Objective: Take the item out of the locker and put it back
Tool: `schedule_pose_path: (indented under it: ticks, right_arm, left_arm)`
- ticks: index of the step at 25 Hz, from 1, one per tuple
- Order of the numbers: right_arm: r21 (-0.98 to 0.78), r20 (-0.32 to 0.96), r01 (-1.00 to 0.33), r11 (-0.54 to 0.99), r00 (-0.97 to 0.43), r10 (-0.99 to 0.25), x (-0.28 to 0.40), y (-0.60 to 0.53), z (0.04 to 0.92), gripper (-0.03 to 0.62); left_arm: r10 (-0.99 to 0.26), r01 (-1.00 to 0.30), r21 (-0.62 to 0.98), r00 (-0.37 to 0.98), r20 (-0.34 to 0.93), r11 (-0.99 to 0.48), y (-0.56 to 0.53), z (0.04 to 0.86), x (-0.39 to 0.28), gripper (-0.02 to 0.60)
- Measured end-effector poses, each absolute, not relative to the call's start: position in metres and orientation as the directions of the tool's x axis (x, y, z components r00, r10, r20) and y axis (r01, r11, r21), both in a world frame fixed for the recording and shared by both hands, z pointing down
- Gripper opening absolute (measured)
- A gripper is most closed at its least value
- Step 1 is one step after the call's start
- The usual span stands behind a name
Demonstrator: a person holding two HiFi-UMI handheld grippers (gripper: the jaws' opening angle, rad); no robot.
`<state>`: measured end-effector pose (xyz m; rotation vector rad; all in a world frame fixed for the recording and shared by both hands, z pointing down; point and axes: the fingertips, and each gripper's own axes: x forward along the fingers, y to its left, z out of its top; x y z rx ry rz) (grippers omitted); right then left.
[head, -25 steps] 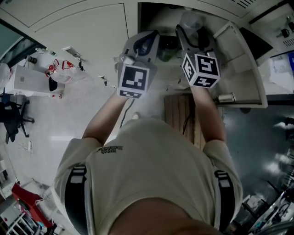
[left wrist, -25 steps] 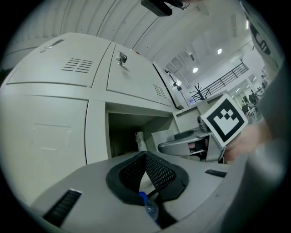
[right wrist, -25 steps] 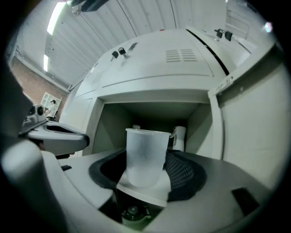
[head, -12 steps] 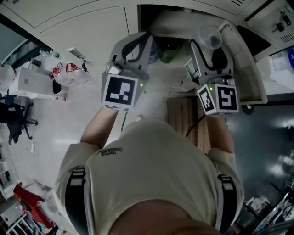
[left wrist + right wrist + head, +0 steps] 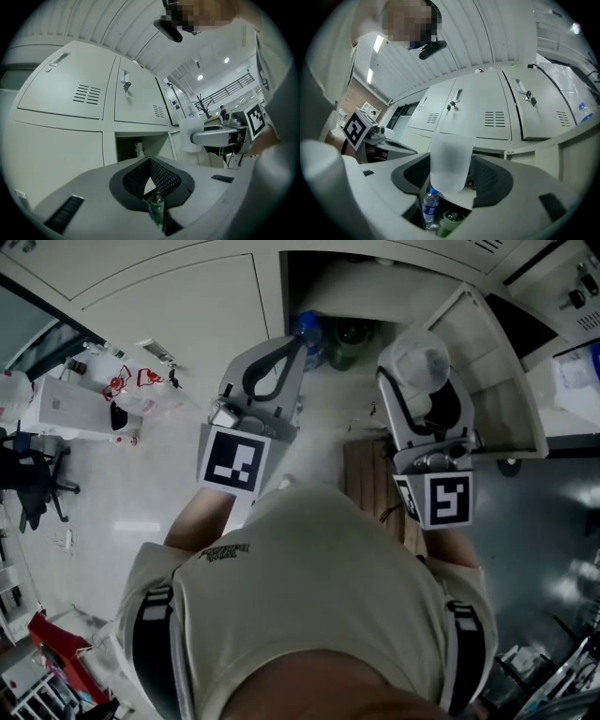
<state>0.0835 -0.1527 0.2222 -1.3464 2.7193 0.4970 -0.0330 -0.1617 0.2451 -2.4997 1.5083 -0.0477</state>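
Closest in, the left gripper has its two tips pinched together with nothing caught in them, so it's out of this play. Alongside it, the right gripper is the one carrying. Its jaws stand wide, with the pads pressed on either side of the frosted plastic cup. The cup rides upright, mouth up and rounded base down, its long axis vertical.

So the cup is out of the locker, held in the air in front of the open compartment. It sits toward the compartment's right side, near the swung-open door.

Beyond the cup, ahead and lower, two bottles stand toward the left side of the compartment floor. A blue-capped water bottle is by the left wall, with a green bottle just beside it.

That's the relation to watch, I'd say: the way back is forward and down off the right gripper's tips. The free floor looks to lie right of the green bottle, so that's where the base wants to land, kept upright.
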Motion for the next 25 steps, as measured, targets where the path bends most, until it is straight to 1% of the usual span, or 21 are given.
schedule_pose_path:
  ticks: [6,15,25]
  right_arm:
    - [0.176,-0.155,-0.767,0.617,-0.641,-0.752,0.079,-0.148,0.242,0.272]
    - [0.172,-0.153,-0.765,0.621,-0.643,-0.750,0.079,-0.145,0.246,0.272]
    - [0.176,-0.150,-0.764,0.620,-0.644,-0.750,0.083,-0.139,0.248,0.272]
  left_arm:
    - [-0.893,-0.890,-0.173,0.441,-0.093,-0.422,-0.156,0.257,-0.036,0.014]
    - [-0.904,-0.894,-0.171,0.426,-0.040,-0.414,-0.156,0.271,-0.035,0.014]
    - [-0.896,-0.888,-0.165,0.442,-0.043,-0.429,-0.148,0.273,-0.024,0.014]
